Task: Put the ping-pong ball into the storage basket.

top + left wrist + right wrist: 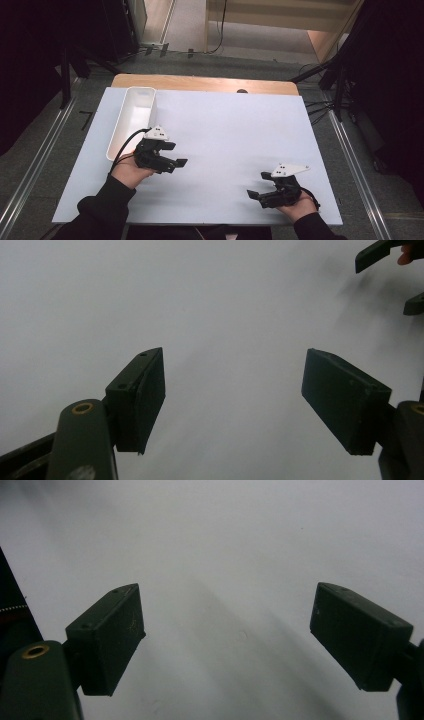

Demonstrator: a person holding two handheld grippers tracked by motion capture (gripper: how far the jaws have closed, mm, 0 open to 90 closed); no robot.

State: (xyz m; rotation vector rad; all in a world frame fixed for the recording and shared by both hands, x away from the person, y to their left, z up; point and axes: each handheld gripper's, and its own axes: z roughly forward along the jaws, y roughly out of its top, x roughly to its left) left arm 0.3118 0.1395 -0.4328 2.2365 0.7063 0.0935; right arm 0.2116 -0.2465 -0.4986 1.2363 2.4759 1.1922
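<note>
- White tray sits at far left of the white table sheet, long and narrow, long axis running near-to-far, slightly slanted. It looks empty inside, though the inner floor is partly washed out.
- Left gripper is held in the person's left hand, just right of the tray's near end and close beside it, not touching as far as can be told. Jaws point right, toward table centre, away from the tray.
- Left gripper view: the two black pads stand wide apart, nothing between them, bare white sheet below. The other gripper's jaw tips show at top right of that view, farther off.
- Key relation: the tray lies to the left and a bit far of the left gripper, behind the jaws' heading. Judgement: any move to the tray means turning that gripper back left. The left hand is by far the nearer one.
- Middle of the sheet is bare between the two grippers.
- Right gripper is held in the right hand at near right, well apart from the tray, jaws pointing left.
- Right gripper view: pads wide apart, gripping nothing, plain sheet beneath.
</note>
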